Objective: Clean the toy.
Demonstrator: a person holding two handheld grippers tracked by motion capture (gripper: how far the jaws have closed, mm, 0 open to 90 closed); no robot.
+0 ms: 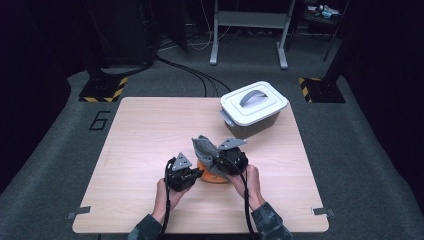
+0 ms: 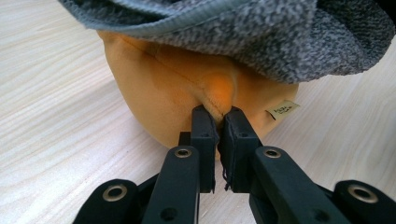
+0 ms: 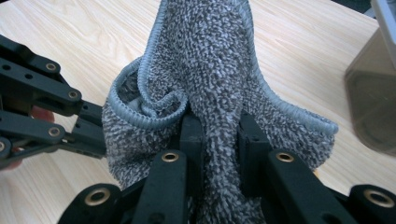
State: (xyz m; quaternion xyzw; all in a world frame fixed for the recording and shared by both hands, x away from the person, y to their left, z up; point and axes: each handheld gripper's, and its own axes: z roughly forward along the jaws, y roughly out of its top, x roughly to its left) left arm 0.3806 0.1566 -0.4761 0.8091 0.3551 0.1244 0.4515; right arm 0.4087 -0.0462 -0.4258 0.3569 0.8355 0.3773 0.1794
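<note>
Left tool (image 2: 216, 122) — jaws pressed together on a fold of the orange cloth (image 2: 177, 102), low on the table (image 1: 150, 130). Grey towel (image 3: 215, 70) drapes directly over it. Right tool (image 3: 215, 133) pinches the towel's raised ridge — lifting it upward would likely uncover the orange one.

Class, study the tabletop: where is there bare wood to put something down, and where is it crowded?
Free: the left half of the table, from its far edge down to the left gripper, and the near strip. Crowded: the middle, where both grippers pinch the orange cloth and grey cloth, and the far right corner holding the lidded bin.
</note>
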